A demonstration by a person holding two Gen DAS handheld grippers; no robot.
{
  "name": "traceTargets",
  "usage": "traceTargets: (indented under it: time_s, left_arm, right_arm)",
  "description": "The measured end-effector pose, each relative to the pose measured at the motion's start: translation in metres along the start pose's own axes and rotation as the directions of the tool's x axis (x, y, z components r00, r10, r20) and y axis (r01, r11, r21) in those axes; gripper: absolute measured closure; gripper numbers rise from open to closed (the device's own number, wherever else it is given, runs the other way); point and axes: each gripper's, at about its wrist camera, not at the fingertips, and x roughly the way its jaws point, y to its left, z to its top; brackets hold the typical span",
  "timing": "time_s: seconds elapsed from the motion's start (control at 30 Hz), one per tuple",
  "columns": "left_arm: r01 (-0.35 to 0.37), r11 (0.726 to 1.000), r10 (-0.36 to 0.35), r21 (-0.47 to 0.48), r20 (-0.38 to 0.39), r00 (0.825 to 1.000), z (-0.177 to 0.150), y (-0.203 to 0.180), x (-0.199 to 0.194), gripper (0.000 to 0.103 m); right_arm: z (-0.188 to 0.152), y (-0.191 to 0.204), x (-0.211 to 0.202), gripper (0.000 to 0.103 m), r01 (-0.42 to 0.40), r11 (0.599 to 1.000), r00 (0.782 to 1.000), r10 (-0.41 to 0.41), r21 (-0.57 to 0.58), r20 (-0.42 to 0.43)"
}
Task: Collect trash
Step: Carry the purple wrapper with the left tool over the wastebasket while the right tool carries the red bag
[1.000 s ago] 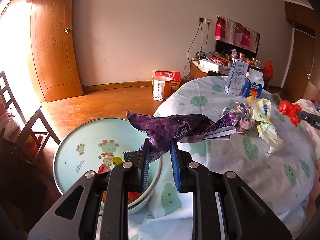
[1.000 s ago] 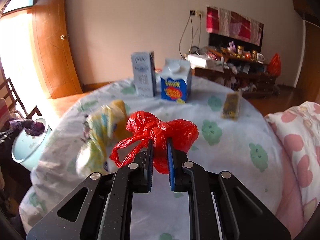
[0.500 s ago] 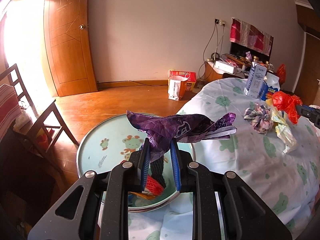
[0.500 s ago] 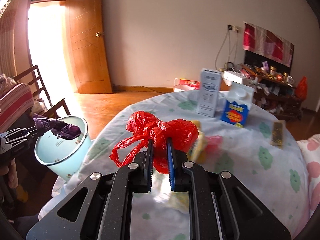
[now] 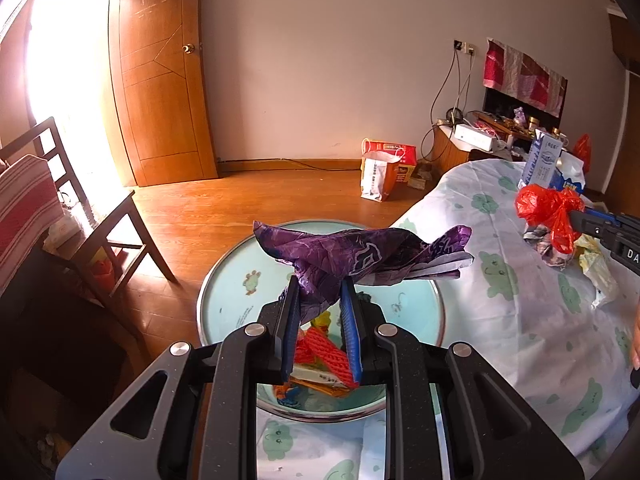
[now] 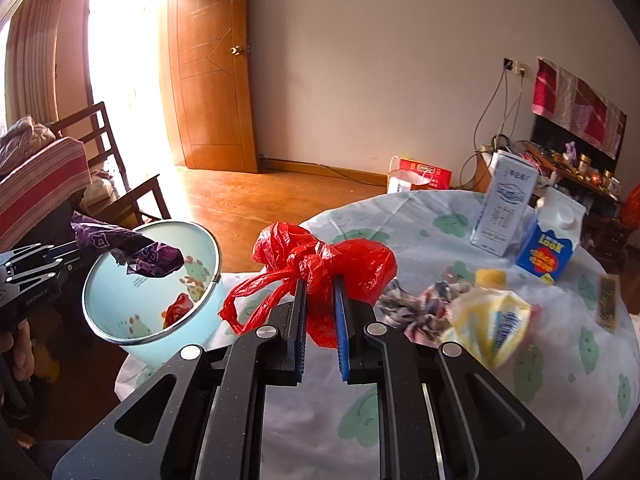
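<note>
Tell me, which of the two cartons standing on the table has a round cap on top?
The shorter blue-and-white carton with the yellow and red label. Its sloped top carries a round white cap. The taller pale carton beside it shows no cap.

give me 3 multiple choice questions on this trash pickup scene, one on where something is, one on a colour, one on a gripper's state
1. Where is the crumpled purple wrapper?
A. lying on the tablecloth
B. held above the open pale blue bin
C. on the wooden floor

2. What colour is the knotted plastic bag in the right gripper?
A. red
B. green
C. white

3. What state is the left gripper in?
A. wide open and empty
B. shut on the purple wrapper
C. out of view

Answers:
1 B: the wrapper hangs over the bin mouth, seen in both views.
2 A: the bag pinched between the blue pads is bright red.
3 B: its fingers clamp the wrapper's lower end.
</note>
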Motion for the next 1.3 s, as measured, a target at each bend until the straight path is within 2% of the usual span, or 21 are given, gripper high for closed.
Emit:
traceTargets:
  time_s: [0.57, 1.3]
  left_arm:
    - [-0.058, 0.998, 0.057, -0.036, -0.029, 0.998, -0.005, 0.028, 0.009, 0.083]
    - [-0.088, 0.993, 0.084, -0.083, -0.044, 0.995, -0.005, 0.052, 0.010, 0.083]
  right_arm:
    - [0.012, 0.041, 0.037, 0.089, -0.049, 0.997, 0.998, 0.047, -0.066, -0.034]
    - [0.019, 0.082, 0.061, 0.089, -0.092, 0.985, 0.994, 0.083, -0.147, -0.068]
